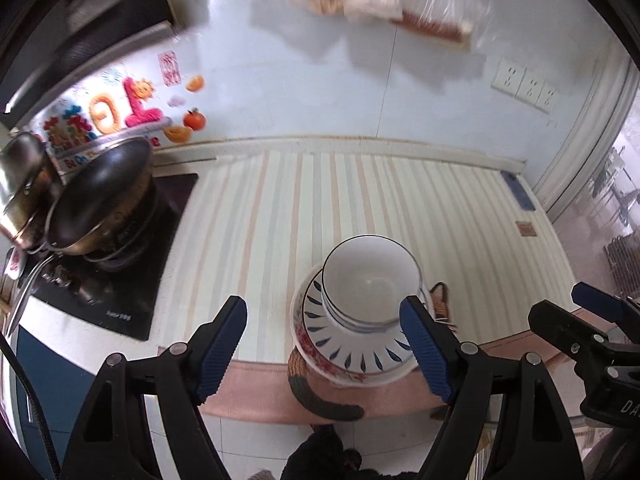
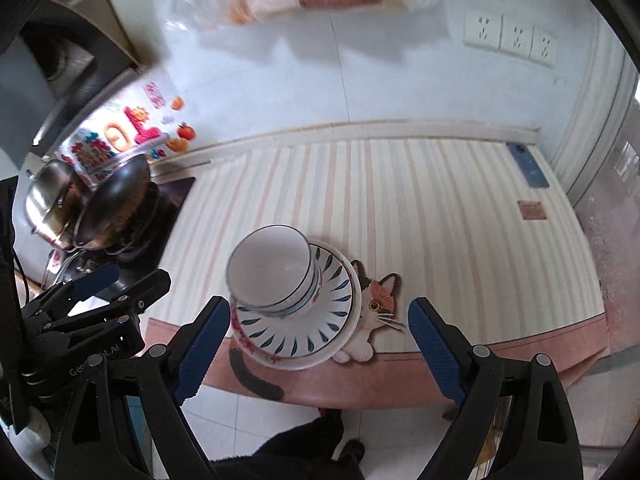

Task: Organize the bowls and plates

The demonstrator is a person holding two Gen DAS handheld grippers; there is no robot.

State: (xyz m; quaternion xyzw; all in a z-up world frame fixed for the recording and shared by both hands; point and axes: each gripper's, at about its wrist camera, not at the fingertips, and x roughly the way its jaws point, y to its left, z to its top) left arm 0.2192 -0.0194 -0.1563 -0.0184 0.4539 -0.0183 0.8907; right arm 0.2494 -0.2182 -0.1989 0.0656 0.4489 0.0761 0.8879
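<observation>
Two black plastic hand-held grippers, left hand-held gripper (image 1: pixel 324 354) and right hand-held gripper (image 2: pixel 318 354). Two long fingers on each, with bumpy blue pads (image 1: pixel 220 348) on the inner sides. Round silver pins (image 1: pixel 178 348) at the joints. Triangle holes in the black frames. Small screws (image 1: pixel 575 346) and a blue tip on the side clamp. White letters (image 2: pixel 94 364) printed on the black body. Thin black cable (image 1: pixel 32 396) at the far left.
</observation>
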